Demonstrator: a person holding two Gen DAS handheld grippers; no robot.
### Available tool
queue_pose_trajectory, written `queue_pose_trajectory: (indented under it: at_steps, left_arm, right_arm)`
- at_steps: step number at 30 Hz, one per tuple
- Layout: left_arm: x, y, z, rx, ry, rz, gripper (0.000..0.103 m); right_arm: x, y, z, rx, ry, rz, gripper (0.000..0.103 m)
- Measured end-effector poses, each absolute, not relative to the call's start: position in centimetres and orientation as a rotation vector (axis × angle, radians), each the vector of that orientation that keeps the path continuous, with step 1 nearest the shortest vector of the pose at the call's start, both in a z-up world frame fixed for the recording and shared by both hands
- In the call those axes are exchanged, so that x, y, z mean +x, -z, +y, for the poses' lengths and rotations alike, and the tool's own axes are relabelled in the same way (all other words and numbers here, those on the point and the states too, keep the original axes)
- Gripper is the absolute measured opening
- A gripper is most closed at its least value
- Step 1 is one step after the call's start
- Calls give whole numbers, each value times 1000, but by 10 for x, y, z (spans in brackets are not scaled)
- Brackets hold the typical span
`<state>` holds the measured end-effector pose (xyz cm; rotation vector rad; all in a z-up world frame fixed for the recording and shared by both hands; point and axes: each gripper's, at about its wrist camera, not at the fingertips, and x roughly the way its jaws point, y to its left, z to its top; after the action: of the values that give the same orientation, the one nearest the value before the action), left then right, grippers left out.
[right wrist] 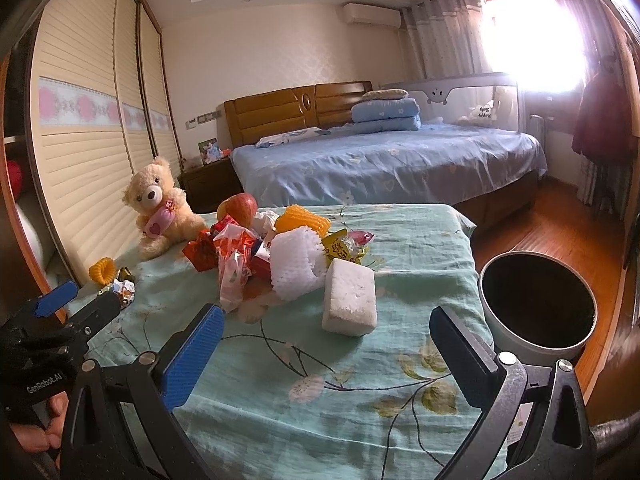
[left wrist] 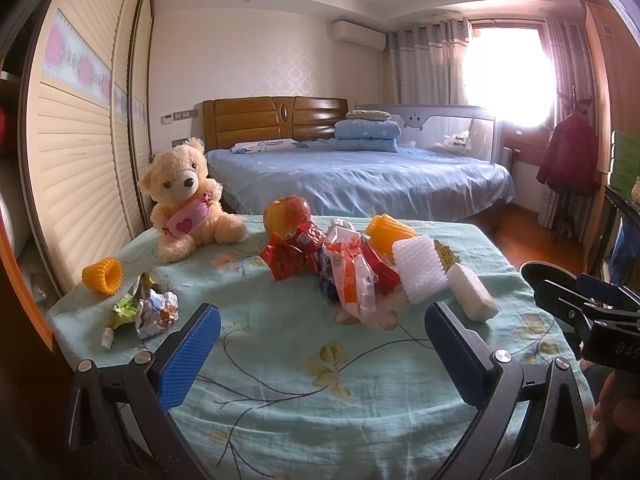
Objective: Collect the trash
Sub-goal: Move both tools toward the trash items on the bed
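Observation:
A heap of trash lies mid-table: red snack wrappers (left wrist: 294,254), a crumpled plastic bag (left wrist: 352,276), a white foam net (left wrist: 420,272), an orange foam net (left wrist: 388,232) and a white foam block (left wrist: 472,292). The block also shows in the right wrist view (right wrist: 350,298), nearest that gripper. At the left edge lie another orange net (left wrist: 102,276), a foil wrapper (left wrist: 158,312) and a green wrapper (left wrist: 124,308). My left gripper (left wrist: 320,316) is open and empty before the heap. My right gripper (right wrist: 328,318) is open and empty. A round bin (right wrist: 536,304) stands right of the table.
A teddy bear (left wrist: 184,196) and an apple (left wrist: 286,214) sit at the table's far side on the green floral cloth (left wrist: 320,380). A wardrobe (left wrist: 80,128) runs along the left. A bed (left wrist: 360,176) stands behind. Wooden floor lies to the right.

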<state>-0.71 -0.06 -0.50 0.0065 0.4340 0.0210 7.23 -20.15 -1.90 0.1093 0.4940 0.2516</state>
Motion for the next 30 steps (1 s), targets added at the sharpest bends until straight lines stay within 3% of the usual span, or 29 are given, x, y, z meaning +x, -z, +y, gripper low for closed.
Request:
queue_pose_trajectory:
  at_steps: [30]
  left_arm:
    - [10, 13, -1, 2, -1, 483, 102]
  right_arm:
    - [84, 28, -208, 134, -251, 543, 103]
